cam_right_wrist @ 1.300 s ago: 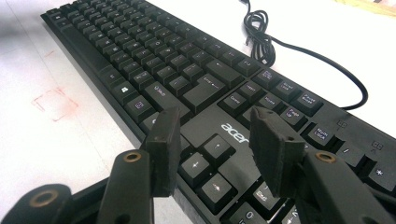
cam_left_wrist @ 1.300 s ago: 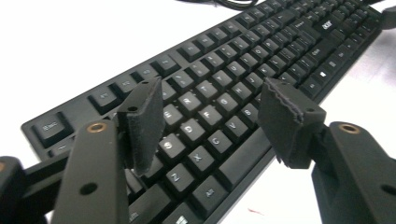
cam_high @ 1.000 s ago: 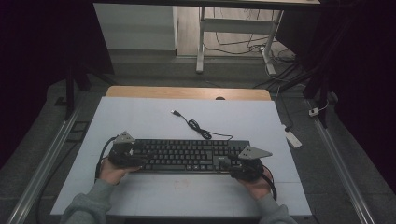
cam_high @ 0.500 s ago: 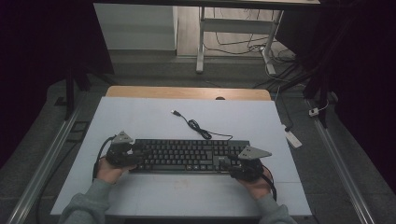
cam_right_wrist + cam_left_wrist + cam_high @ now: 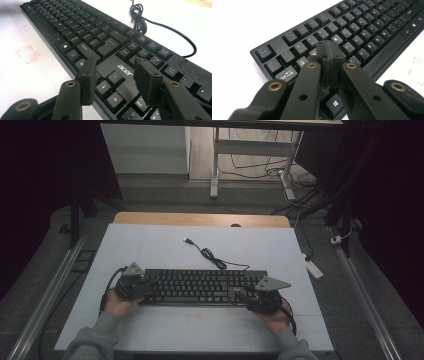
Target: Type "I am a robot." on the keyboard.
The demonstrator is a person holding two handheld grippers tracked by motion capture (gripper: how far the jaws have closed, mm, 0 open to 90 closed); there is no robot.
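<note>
A black Acer keyboard (image 5: 200,287) lies across the near half of the white table, its cable (image 5: 210,255) curling away to a loose USB plug (image 5: 187,240). My left gripper (image 5: 146,287) sits over the keyboard's left end. In the left gripper view its jaws have just been closing and the gripper (image 5: 327,50) is shut, pad against pad, with nothing between, above the letter keys (image 5: 362,32). My right gripper (image 5: 241,295) is at the right end. It stands open (image 5: 114,64), its pads on either side of the arrow keys (image 5: 111,86), close over the keyboard (image 5: 82,27).
The white table top (image 5: 150,250) has a wooden strip (image 5: 200,219) along its far edge. A faint red square mark (image 5: 27,53) is on the table in front of the keyboard. A white power strip (image 5: 312,267) lies on the floor to the right.
The left gripper's jaws have come together over the keyboard's left end. Both hands and the keyboard have stayed where they were.
</note>
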